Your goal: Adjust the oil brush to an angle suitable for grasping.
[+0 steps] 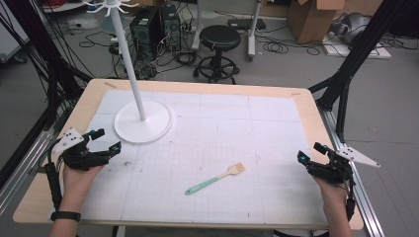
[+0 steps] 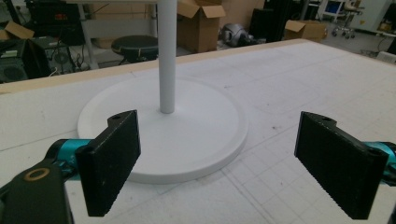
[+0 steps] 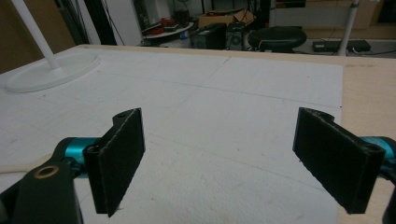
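**Both tongs spread wide, brush lying between them**

The left gripper [image 1: 100,140] rests near the left edge of the table, its jaws spread apart with nothing between them. In the left gripper view the two black pads stand wide, and the round base of the white stand [image 2: 187,130] lies just beyond them. The right gripper [image 1: 310,152] sits at the opposite edge, jaws likewise spread and bare; in the right gripper view only the white gridded mat [image 3: 224,116] shows between its pads.

Between the two, well apart from either, a small brush [image 1: 215,178] lies flat on the mat. Its mint-green handle points toward the person's side and to the left, and its pale wooden head points away and to the right. It is somewhat nearer the right gripper than the left.

The white stand [image 1: 142,121] rises from its disc-shaped base on the far left part of the mat, its pole leaning up out of the high view, hooks at the top. The mat covers most of the wooden table [image 1: 306,96]. Behind the table stand a black stool [image 1: 220,42], computer towers and cardboard boxes on a floor strewn with cables.
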`<control>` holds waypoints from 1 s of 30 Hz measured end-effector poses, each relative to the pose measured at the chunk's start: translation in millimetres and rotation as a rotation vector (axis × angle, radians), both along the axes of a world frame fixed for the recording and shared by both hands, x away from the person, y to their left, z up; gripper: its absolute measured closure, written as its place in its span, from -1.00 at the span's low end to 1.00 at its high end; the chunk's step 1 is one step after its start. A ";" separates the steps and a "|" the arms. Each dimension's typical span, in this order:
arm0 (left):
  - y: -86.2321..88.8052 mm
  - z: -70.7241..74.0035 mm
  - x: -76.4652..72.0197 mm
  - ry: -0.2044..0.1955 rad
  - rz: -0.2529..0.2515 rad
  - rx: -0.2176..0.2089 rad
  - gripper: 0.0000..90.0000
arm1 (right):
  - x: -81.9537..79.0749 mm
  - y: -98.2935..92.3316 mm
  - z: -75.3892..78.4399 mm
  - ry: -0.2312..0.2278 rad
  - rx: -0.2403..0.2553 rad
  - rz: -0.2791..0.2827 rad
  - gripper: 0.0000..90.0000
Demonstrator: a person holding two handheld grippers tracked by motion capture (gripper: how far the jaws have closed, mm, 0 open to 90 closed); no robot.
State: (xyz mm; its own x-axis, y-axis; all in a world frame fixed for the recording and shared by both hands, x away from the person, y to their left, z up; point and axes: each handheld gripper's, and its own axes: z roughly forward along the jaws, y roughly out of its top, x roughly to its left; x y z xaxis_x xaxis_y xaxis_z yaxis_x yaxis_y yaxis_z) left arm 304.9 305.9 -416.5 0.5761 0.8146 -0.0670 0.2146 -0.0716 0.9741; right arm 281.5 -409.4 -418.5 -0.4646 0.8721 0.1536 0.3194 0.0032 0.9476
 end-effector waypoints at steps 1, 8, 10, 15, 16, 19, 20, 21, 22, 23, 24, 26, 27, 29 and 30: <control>-0.5 0.5 -0.3 -0.003 -0.003 -0.004 -0.67 | 0.0 0.0 0.0 0.000 0.000 0.000 -0.65; -2.9 2.9 -1.2 -0.007 -0.017 -0.004 -0.67 | 1.3 -0.4 -0.2 0.000 0.001 -0.001 -0.65; -3.0 2.6 -1.0 -0.005 -0.019 0.000 -0.67 | 1.6 -0.3 -0.3 -0.002 0.000 0.001 -0.65; -2.2 2.8 -1.2 -0.005 -0.017 -0.001 -0.67 | 1.7 0.1 -0.4 -0.004 -0.003 0.003 -0.65; -2.1 2.8 -1.2 -0.005 -0.017 0.001 -0.67 | 1.7 0.1 -0.4 -0.004 -0.003 0.003 -0.65; -2.2 2.6 -1.0 -0.004 -0.019 0.002 -0.67 | 1.9 0.1 -0.5 -0.004 -0.002 0.003 -0.65; -2.4 2.6 -1.1 -0.005 -0.020 0.003 -0.67 | 1.9 0.1 -0.5 -0.004 -0.002 0.003 -0.65; -2.7 2.7 -1.1 -0.006 -0.019 0.003 -0.67 | 1.6 0.3 -0.5 0.001 0.001 0.002 -0.65; -2.7 2.8 -1.2 -0.007 -0.019 0.003 -0.67 | 1.8 0.5 -0.6 0.002 0.000 0.003 -0.65; -2.8 3.0 -1.5 -0.011 -0.020 0.003 -0.67 | 1.8 0.5 -0.6 0.002 0.000 0.003 -0.65; -3.3 3.4 -1.9 -0.018 -0.021 0.005 -0.66 | 1.9 0.6 -0.6 0.002 0.000 0.003 -0.65; -4.6 5.2 -2.6 -0.027 -0.021 0.009 -0.66 | 2.0 0.7 -0.6 0.002 0.000 0.003 -0.65; -5.5 5.9 -2.6 -0.030 -0.026 0.004 -0.66 | 2.1 0.4 -0.6 0.002 -0.003 0.003 -0.65; -7.4 7.0 -2.8 -0.034 -0.031 0.005 -0.66 | 2.2 0.4 -0.7 0.002 -0.001 0.003 -0.65; -8.3 7.3 -2.6 -0.032 -0.033 0.005 -0.66 | 2.2 0.2 -0.7 0.003 0.000 0.003 -0.65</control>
